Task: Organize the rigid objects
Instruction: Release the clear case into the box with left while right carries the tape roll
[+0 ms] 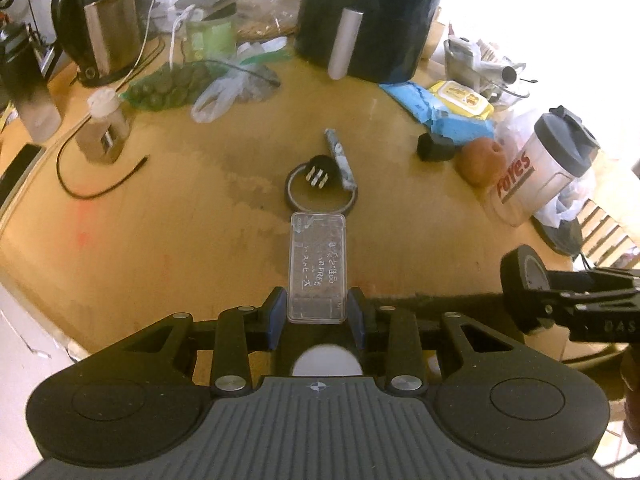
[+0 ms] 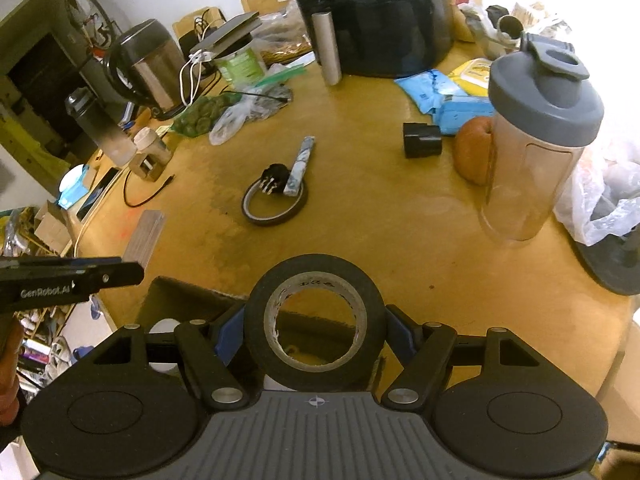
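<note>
My left gripper (image 1: pixel 317 312) is shut on a clear plastic case (image 1: pixel 317 266) and holds it above the near edge of the wooden table (image 1: pixel 180 208). My right gripper (image 2: pixel 316 334) is shut on a black tape roll (image 2: pixel 316 368); that roll also shows in the left wrist view (image 1: pixel 520 280). The case also shows in the right wrist view (image 2: pixel 146 234). In the table's middle lies a thin dark ring (image 1: pixel 298 200) with a black plug (image 1: pixel 318 168) and a grey marbled bar (image 1: pixel 340 160) on it. A small black block (image 2: pixel 422 140) sits to the right.
A black air fryer (image 1: pixel 372 12), a kettle (image 1: pixel 100 28), a bag of green items (image 1: pixel 172 84), a small jar (image 1: pixel 104 128) and a black cable (image 1: pixel 100 184) stand at the back and left. A shaker bottle (image 2: pixel 536 140), an apple (image 2: pixel 472 156) and blue packets (image 2: pixel 448 96) are right.
</note>
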### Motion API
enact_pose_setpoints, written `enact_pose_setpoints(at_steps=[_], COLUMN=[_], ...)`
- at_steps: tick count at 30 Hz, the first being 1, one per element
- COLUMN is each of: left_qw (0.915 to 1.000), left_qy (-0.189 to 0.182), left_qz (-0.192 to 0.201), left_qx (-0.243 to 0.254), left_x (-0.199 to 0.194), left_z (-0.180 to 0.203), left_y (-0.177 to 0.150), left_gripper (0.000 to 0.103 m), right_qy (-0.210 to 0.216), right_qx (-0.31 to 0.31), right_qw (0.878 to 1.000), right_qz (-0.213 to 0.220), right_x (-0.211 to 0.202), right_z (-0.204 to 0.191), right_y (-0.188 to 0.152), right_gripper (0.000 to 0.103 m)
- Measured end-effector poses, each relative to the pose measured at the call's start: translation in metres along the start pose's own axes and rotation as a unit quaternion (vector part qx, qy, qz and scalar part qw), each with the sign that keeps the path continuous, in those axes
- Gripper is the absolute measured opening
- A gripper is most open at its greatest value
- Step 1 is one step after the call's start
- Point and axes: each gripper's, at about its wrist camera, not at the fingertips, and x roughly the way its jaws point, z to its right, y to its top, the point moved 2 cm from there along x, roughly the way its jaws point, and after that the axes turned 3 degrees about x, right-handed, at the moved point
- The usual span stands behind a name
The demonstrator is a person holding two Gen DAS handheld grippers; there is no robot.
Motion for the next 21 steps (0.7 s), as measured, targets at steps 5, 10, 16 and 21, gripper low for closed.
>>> enact_pose_setpoints(at_steps=[5,10,16,21], left_qw=[0.9999,0.9994,0.9982,0.9987], left_qy=[-0.011,-0.025,-0.057,-0.049], left_qz=[-0.012,-0.025,-0.012,0.006], left_qx=[-0.003,-0.002,-0.012,0.007], left_x=[-0.005,-0.004,-0.005,-0.012], left_z=[0.003,0.012,0.022,0.031], left_y=[-0.014,-0.027,-0.028,-0.025], left_gripper=[0.033,0.033,0.037,0.054], right_qy=[0.003,0.004,0.004,0.002], right_qx=[-0.002,0.001,0.002,0.004], right_qw=[1.0,1.0,1.0,1.0], right_qz=[-0.003,-0.006,-0.01,-0.013], right_x=[-0.001,-0.003,-0.004,-0.006], right_z=[-0.002,-0.001,0.0,0.001], right_y=[-0.004,-0.008,-0.015,-0.021], right_gripper=[0.075,0.075,0.075,0.075])
